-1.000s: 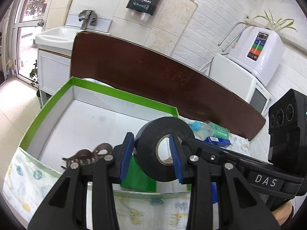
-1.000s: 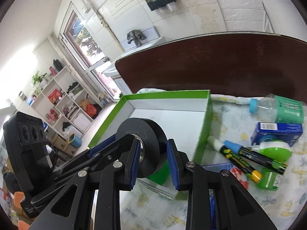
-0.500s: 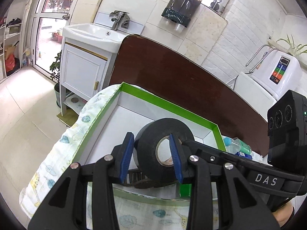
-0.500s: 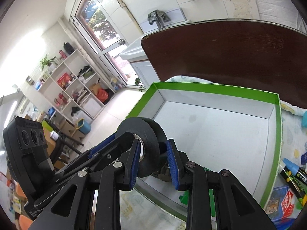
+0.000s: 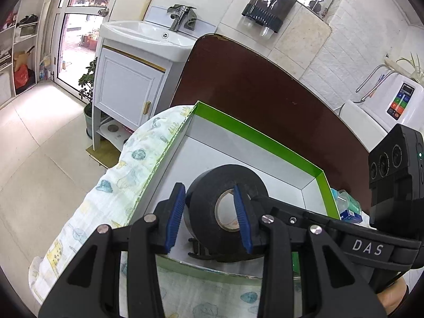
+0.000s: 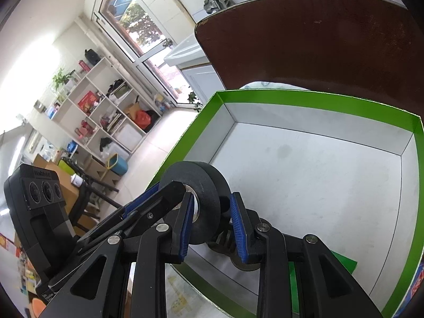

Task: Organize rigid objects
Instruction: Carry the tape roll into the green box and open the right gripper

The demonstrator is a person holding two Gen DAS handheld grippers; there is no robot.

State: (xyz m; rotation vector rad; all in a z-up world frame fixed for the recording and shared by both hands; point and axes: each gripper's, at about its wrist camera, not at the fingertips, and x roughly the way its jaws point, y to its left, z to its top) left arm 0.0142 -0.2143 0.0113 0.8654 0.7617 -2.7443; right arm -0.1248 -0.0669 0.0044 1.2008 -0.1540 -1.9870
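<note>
A black tape roll (image 5: 209,212) hangs just above the near left corner of a white box with green rims (image 5: 254,132). My left gripper (image 5: 209,220) is shut on the roll, one blue pad at its outer edge and the other at its core. My right gripper (image 6: 212,228) is also shut on the tape roll (image 6: 209,193), pads against its two flat faces. In the box (image 6: 312,98), a brown hair clip (image 6: 225,241) and a green card (image 6: 341,262) lie under the roll.
The box sits on a patterned cloth (image 5: 127,175) at the table's left end, with a floor drop beyond. A dark brown board (image 5: 265,90) stands behind it. A bottle (image 5: 347,201) and a small blue carton (image 5: 349,216) lie right of the box.
Both grippers have carried the tape roll leftward and slightly down, from over the box's near right part to its near left corner. The markers and bottle slid out of the right wrist view.
</note>
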